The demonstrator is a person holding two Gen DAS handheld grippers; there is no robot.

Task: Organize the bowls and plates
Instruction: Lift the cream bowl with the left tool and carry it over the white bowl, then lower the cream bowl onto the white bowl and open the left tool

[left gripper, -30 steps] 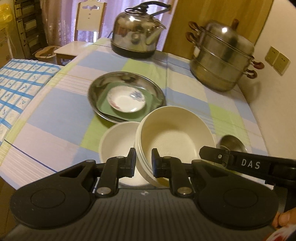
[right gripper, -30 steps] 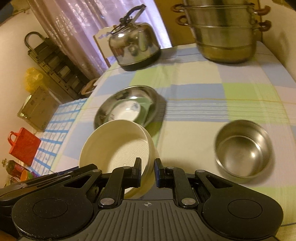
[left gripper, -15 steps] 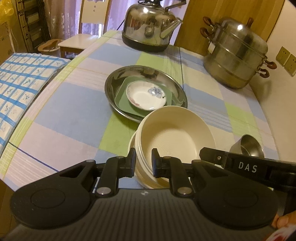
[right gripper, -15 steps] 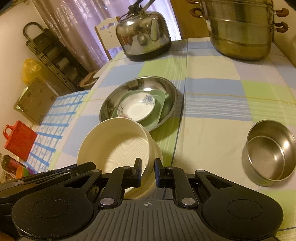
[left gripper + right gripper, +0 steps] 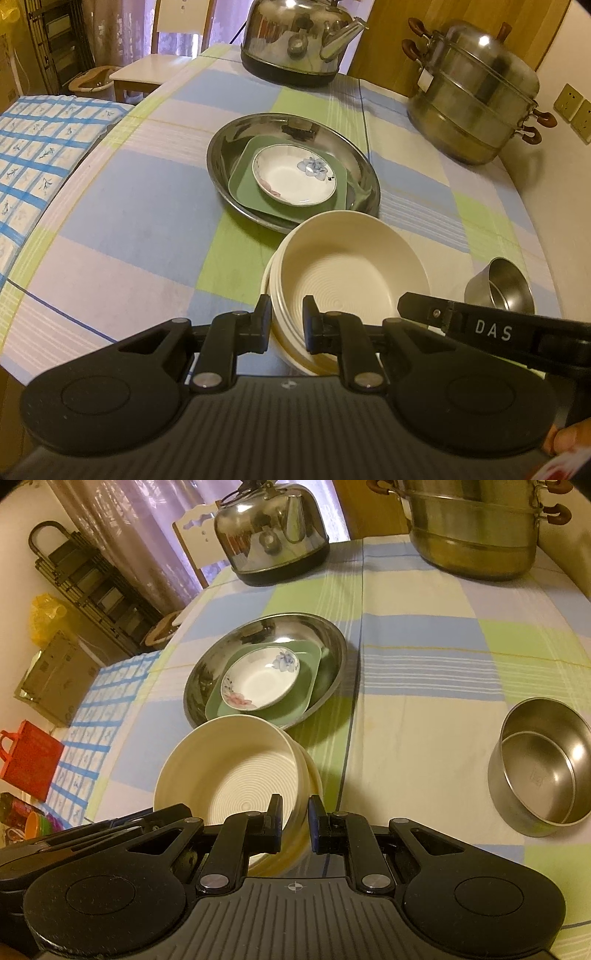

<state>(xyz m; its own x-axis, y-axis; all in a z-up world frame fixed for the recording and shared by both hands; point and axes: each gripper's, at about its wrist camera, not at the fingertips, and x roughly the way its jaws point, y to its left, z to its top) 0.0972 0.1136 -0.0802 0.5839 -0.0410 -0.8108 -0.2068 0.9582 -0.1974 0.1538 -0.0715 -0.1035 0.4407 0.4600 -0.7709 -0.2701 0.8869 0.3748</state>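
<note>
1. Cream bowl (image 5: 351, 273) sits right at the tips of both grippers, nested in a second cream bowl (image 5: 266, 286) underneath. Looks fully seated, though the bottom is hidden.
2. Left gripper (image 5: 286, 323) pinches the near-left rim, one finger inside and one out, so it can't tip.
3. Right gripper (image 5: 295, 821) clamps the near-right rim likewise.
4. Ahead: steel basin (image 5: 332, 642) holding green plate (image 5: 308, 679) and floral dish (image 5: 258, 681).
5. Far right of the right gripper: steel pot (image 5: 543, 768), well apart.
</note>
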